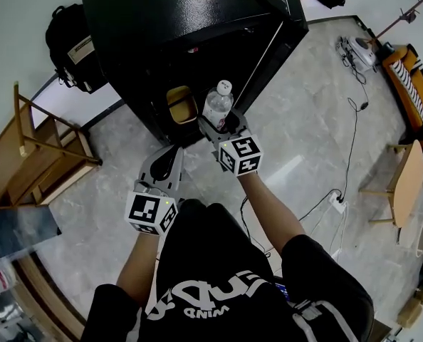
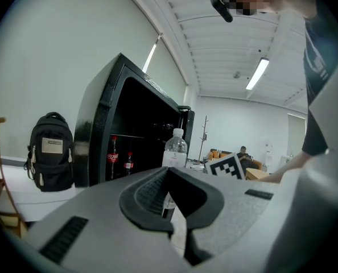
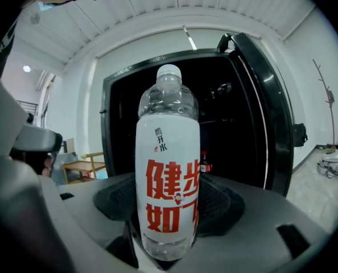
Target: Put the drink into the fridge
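Note:
My right gripper (image 1: 223, 124) is shut on a clear water bottle (image 1: 217, 105) with a white cap and a white label with red print. It holds the bottle (image 3: 168, 169) upright in front of the open black fridge (image 1: 162, 20). The fridge door (image 1: 286, 30) is swung out to the right. Two cola bottles (image 2: 112, 158) stand on a shelf inside. My left gripper (image 1: 173, 155) hangs lower left of the bottle, short of the fridge, shut with nothing in it (image 2: 168, 173). From the left gripper view the water bottle (image 2: 174, 149) shows just beyond its tips.
A black backpack (image 1: 69, 38) leans against the wall left of the fridge. A wooden rack (image 1: 40, 155) stands at the left. Cables (image 1: 350, 141) run across the tiled floor, with a round wooden table (image 1: 407, 180) at the right. A yellowish bin (image 1: 181, 105) sits low in the fridge.

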### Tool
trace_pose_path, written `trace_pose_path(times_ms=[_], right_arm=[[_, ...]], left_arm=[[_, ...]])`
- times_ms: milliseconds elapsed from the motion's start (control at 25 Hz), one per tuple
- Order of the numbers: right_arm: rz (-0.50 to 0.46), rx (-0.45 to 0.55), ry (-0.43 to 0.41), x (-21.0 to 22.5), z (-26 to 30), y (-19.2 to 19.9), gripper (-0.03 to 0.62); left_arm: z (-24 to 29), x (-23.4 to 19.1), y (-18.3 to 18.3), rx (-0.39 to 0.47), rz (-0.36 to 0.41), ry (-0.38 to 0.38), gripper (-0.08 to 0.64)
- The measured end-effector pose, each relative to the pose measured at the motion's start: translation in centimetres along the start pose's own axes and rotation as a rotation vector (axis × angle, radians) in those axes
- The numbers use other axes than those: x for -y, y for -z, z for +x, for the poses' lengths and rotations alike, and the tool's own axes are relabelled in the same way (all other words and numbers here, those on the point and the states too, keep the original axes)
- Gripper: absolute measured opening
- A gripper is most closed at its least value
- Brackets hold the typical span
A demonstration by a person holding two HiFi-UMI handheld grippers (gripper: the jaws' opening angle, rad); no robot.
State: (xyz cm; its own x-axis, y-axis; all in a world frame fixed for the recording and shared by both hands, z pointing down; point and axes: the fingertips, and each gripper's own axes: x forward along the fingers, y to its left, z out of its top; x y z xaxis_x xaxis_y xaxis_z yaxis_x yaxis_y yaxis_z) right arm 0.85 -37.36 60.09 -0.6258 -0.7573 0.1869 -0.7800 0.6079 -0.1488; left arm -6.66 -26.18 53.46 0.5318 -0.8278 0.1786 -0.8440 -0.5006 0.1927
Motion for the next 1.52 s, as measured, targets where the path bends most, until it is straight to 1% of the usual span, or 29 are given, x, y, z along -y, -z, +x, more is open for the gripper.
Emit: trace_pose_path(times_ms=[160,320,520,680,920,1120,1280,1520], right_arm=[[-0.018,-0.004,-0.005,0.9,4.1,1.1,0.301],[-0.058,-0.006,-0.02,1.6,7.5,2.5,0.301],[-0.044,-0.015,0.0,3.0,11.3,3.9,0.301],[-0.068,-0.013,0.0,3.9,13.7,4.3,0.301],[-0.098,0.01,-0.004,4.7,16.7,4.4,0.301],[-0.084,0.02,0.002,5.3,18.3,5.1,0.301],[-0.12,0.001,-0.005,5.3,19.5,6.3,0.301],[-0.152,0.02,-0.03,5.1,20.6,6.6,0.302]], left_arm=[[0.4,-1.6,1.1,-0.004,-0.001,-0.017,0.008],[0.9,-2.3,2.9,-0.01,-0.008,-0.013,0.008],[1.4,-2.6,4.8,-0.034,-0.018,-0.006,0.008],[1.9,-2.9,5.7,-0.042,-0.029,-0.006,0.008],[2.6,-3.8,6.6,-0.052,-0.035,-0.013,0.008],[2.6,-4.4,7.3,-0.06,-0.023,-0.021,0.008],[2.6,-4.8,8.2,-0.076,-0.028,-0.025,0.008],[2.2,-5.2,9.2,-0.093,-0.039,-0.037,0.008]])
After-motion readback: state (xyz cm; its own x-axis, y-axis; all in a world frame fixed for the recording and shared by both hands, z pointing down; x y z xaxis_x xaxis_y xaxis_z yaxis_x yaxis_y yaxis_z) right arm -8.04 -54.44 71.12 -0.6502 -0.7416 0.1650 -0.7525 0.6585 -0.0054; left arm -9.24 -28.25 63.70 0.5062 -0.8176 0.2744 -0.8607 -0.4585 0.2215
